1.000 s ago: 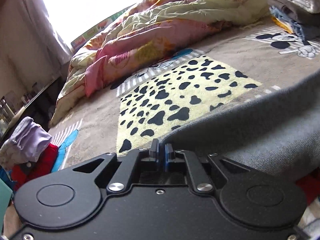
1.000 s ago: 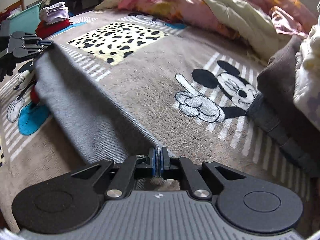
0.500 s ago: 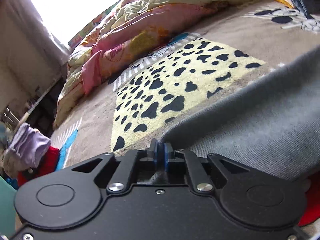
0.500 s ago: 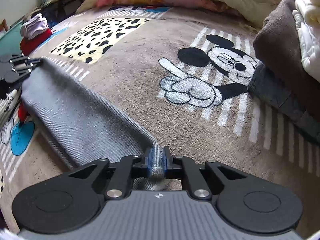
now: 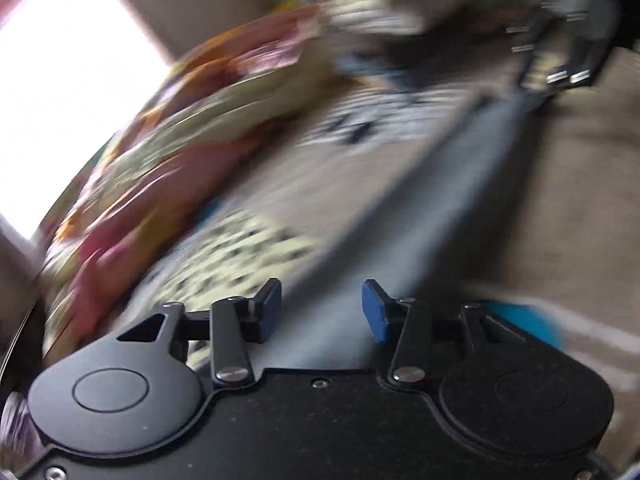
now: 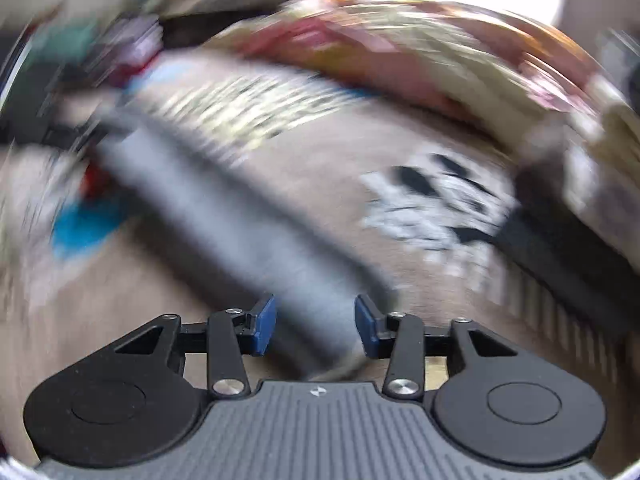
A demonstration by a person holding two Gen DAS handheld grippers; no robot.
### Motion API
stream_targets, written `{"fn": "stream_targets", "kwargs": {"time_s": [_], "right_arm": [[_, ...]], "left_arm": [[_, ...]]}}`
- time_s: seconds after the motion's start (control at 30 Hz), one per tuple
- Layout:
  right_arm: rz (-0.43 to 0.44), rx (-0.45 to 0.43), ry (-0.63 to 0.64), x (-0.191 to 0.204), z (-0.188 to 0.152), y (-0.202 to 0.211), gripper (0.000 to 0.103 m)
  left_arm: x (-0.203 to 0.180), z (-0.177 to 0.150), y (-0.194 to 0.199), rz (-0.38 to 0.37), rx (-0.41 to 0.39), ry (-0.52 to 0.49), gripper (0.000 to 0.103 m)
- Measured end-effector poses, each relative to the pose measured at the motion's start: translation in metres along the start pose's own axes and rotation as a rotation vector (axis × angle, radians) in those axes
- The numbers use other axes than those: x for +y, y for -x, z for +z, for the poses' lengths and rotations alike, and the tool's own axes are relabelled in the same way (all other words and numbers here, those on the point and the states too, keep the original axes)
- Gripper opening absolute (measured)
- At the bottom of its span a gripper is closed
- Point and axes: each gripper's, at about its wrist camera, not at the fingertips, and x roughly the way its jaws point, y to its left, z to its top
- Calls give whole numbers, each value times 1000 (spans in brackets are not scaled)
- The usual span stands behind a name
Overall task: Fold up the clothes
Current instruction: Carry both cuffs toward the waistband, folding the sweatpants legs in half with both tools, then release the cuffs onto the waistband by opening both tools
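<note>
brown blanket (image 6: 304,184), grey garment (image 6: 240,216) strip, left gripper (image 5: 320,308) and right gripper (image 6: 315,322) spread

A bright window (image 5: 60,92) lights the blurred room. Beside it is a beige wall (image 5: 224,0). The bed (image 6: 320,184) has a brown printed blanket and a crumpled colourful quilt (image 6: 420,52).

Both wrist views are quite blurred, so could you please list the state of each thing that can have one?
Left gripper: open, holding nothing.
Right gripper: open, holding nothing.
Grey garment: released, lying as a long folded strip on the blanket, running between the two grippers.
Quilt: bunched up at the far side of the blanket.
Blanket: spread flat under the garment.
</note>
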Motion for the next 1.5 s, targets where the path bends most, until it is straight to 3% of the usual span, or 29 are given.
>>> {"fn": "stream_targets", "kwargs": {"time_s": [0.13,0.2,0.27,0.37,0.47,0.57,0.73,0.9,1.0,1.13,1.27,1.37,1.5], "right_arm": [[-33,25,64,11,0,-15,40],[-32,37,68,11,0,-18,33],[-30,53,80,11,0,-20,29],[-42,46,102,14,4,-11,12],[-60,24,116,17,7,4,2],[-61,108,130,15,-2,-8,2],[-107,46,112,16,-2,-2,7],[-143,144,289,32,2,-20,12],[-176,166,326,35,4,-22,26],[-184,183,373,40,2,-20,27],[-261,185,559,61,-9,-33,27],[-306,179,670,73,-17,-40,14],[-307,133,626,70,-13,-24,10]], "left_arm": [[-28,1,-16,34,31,-81,30],[-32,-1,-23,54,42,-84,17],[-30,-3,-24,37,40,-67,12],[-23,-3,-17,25,22,-47,9],[-23,-7,-14,-10,16,-51,9],[-37,-17,-25,-37,37,-106,9],[-37,-14,-21,0,15,-115,9],[-42,-14,-24,21,21,-144,10],[-38,-15,-22,19,20,-136,13],[-39,-16,-22,20,19,-124,13],[-39,-16,-27,25,19,-105,13],[-38,-15,-26,28,17,-93,13],[-36,-10,-16,54,2,-101,10]]}}
